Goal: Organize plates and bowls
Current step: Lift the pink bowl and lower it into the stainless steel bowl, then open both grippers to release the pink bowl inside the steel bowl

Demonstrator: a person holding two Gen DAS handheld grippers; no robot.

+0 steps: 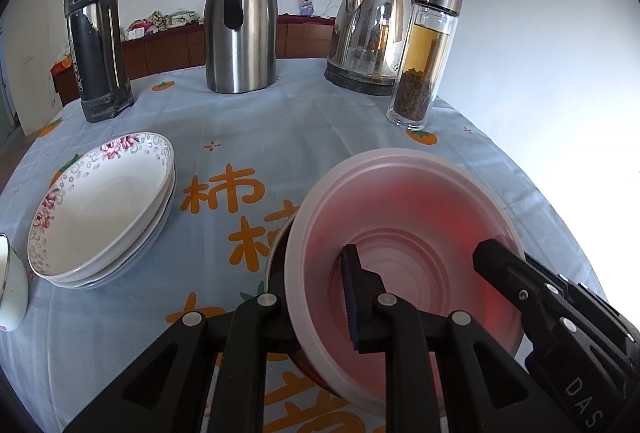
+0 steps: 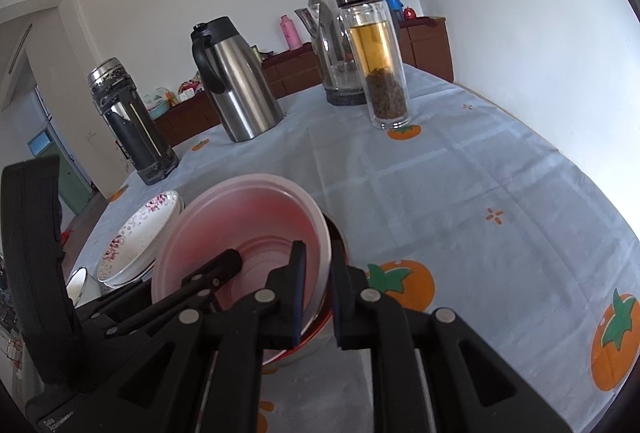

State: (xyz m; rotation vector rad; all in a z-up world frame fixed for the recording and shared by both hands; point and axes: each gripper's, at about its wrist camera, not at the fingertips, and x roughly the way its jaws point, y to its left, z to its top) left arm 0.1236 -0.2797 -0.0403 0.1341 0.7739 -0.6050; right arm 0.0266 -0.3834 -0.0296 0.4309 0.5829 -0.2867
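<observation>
While both grippers clamp opposite sides of it, the pink bowl (image 1: 400,217) is held low over the table (image 1: 280,129), tilted with its opening toward the cameras. The left gripper (image 1: 316,297) is pinched on the bowl's left rim: one finger lies inside the bowl and the other outside, hidden behind the wall. The right gripper (image 2: 320,297) is pinched on the right rim in the same manner, with one pad inside and one outside. A darker red vessel (image 2: 340,245) sits under and behind the pink bowl, its edge showing at both sides; whether the jaws also grip it cannot be told.

Left of the held bowl, apart from it, a stack of white floral bowls (image 1: 104,205) rests on the blue tablecloth (image 2: 460,193), which carries orange fruit prints. A white cup (image 1: 12,285) stands at the near left edge, just beside the stack.

Farther back, a row of containers stands along the far side of the table. From left to right: a dark worn thermos (image 1: 98,37), a steel carafe (image 1: 240,21) with a black handle, an electric kettle (image 1: 372,29), and a glass tea bottle (image 1: 424,53) holding amber liquid over settled leaves. The bottle stands just in front of the kettle's right side.

Beyond the table, a brown cabinet (image 2: 288,69) runs along the white wall.
</observation>
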